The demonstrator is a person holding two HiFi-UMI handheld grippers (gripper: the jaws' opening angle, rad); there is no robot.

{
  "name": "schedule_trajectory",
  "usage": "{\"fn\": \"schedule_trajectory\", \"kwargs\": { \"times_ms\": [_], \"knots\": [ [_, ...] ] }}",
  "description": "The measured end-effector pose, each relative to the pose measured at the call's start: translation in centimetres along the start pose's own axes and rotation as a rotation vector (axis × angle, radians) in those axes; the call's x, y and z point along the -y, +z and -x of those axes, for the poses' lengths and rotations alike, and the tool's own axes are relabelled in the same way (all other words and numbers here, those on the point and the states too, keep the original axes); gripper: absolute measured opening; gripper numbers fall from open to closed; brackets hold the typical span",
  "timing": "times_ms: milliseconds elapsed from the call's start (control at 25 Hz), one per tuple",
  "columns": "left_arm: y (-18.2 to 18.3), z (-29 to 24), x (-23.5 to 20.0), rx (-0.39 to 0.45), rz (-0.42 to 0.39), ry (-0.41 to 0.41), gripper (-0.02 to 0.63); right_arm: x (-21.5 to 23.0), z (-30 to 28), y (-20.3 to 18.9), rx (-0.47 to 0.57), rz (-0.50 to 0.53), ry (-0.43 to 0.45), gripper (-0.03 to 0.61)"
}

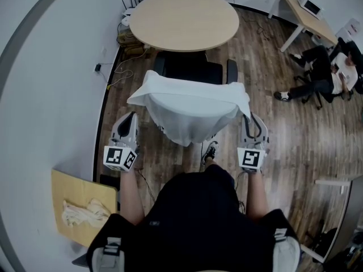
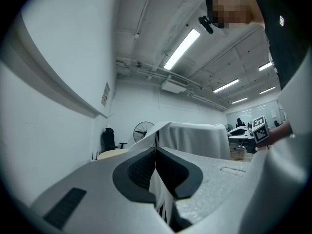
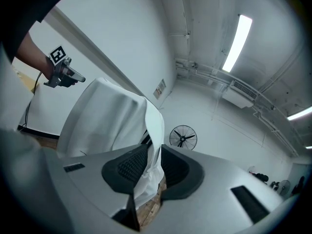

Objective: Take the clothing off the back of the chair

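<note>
A white garment (image 1: 190,106) hangs over the back of a black office chair (image 1: 190,69) in the head view. My left gripper (image 1: 134,116) is shut on the garment's left edge, and my right gripper (image 1: 247,118) is shut on its right edge. In the left gripper view the left gripper (image 2: 156,152) has its jaws pressed together on a white fold, and the garment (image 2: 195,138) stretches ahead over the chair back. In the right gripper view the right gripper (image 3: 150,162) pinches white cloth, with the garment (image 3: 109,121) billowing to the left.
A round wooden table (image 1: 184,18) stands just beyond the chair. A person (image 1: 323,67) sits at the right near a desk (image 1: 306,13). A wooden board (image 1: 85,208) with a bundled cloth lies at the lower left by the white wall. A fan (image 3: 183,136) stands farther off.
</note>
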State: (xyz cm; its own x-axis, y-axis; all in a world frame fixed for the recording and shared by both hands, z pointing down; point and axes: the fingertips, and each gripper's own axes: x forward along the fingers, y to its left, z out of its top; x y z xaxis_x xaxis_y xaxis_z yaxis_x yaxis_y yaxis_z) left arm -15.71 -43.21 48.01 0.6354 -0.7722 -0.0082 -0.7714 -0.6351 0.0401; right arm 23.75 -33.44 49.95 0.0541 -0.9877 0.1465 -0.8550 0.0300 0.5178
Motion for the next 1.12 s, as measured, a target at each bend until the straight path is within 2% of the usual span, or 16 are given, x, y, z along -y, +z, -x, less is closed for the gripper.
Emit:
{"fn": "schedule_trajectory", "kwargs": {
  "times_ms": [240,360,440,560,680,800,1120],
  "knots": [
    [1.7,-1.5,-1.1,0.033,-0.032,0.024,0.002,0.5,-0.5,-0.1,-0.007,-0.011,0.006,0.008],
    [1.9,-2.3,-1.9,0.026,-0.054,0.045,0.011,0.5,-0.8,-0.3,-0.007,-0.019,0.013,0.000],
    [2.0,-2.8,-2.6,0.021,-0.068,0.061,0.039,0.4,-1.1,-0.5,-0.014,-0.018,0.017,0.000],
    [1.9,-3.5,-3.4,0.010,-0.085,0.073,0.116,0.2,-1.6,-0.5,-0.020,-0.011,0.019,0.000],
    [1.4,-4.6,-3.5,-0.016,-0.084,0.053,0.183,0.3,-2.0,-0.7,-0.026,-0.015,0.019,0.000],
    [0.3,-5.9,-3.1,-0.065,-0.070,0.003,0.223,0.7,-2.3,-0.9,-0.026,-0.016,0.018,0.000],
    [-1.4,-7.4,-3.3,-0.105,-0.036,-0.022,0.221,0.5,-3.0,-1.4,-0.030,-0.011,0.036,-0.001]
  ]
}}
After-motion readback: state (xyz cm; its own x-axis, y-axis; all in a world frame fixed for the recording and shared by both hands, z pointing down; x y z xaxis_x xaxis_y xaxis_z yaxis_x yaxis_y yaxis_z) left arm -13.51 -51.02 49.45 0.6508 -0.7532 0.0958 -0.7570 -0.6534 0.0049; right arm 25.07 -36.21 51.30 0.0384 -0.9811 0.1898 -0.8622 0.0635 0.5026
